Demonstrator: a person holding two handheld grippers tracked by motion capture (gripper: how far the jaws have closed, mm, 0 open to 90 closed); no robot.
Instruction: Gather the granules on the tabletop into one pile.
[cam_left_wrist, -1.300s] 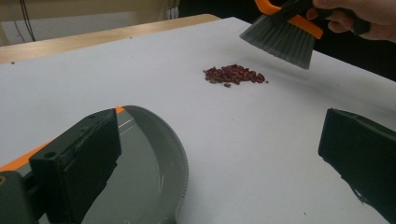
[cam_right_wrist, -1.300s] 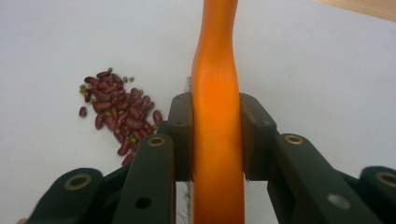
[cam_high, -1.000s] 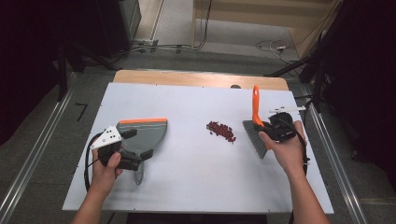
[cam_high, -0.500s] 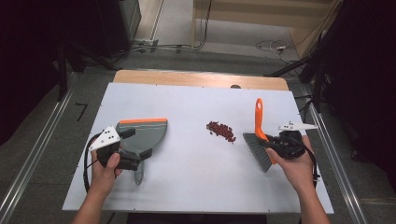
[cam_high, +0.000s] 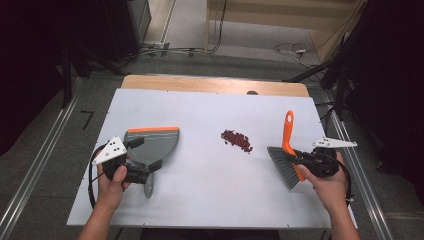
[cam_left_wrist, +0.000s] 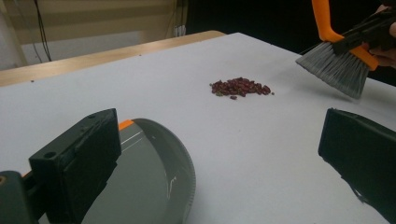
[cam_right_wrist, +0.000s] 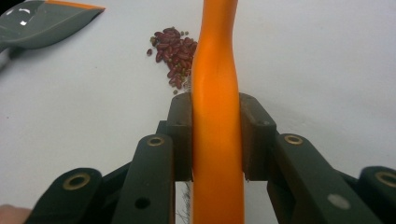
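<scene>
A small heap of red beans (cam_high: 236, 140) lies mid-table, also ahead of the jaws in the left gripper view (cam_left_wrist: 240, 87). A grey dustpan (cam_high: 150, 142) with an orange far edge lies at the left. My left gripper (cam_high: 144, 171) sits at its near end, by the handle. Its jaws stand wide apart around the pan's rim (cam_left_wrist: 180, 172), and the right jaw is clear of it. My right gripper (cam_high: 306, 162) is shut on the orange handle (cam_right_wrist: 217, 70) of a brush. The grey bristles (cam_high: 281, 165) point left, right of the beans.
The white tabletop (cam_high: 210, 200) has a wooden strip (cam_high: 215, 84) along its far edge. Metal rails run along the floor on both sides, and cables lie on the floor behind the table. Bare surface separates the dustpan from the beans.
The right gripper has carried the brush to the right and nearer to the person, a little lower. The left gripper and the dustpan have stayed where they were.
</scene>
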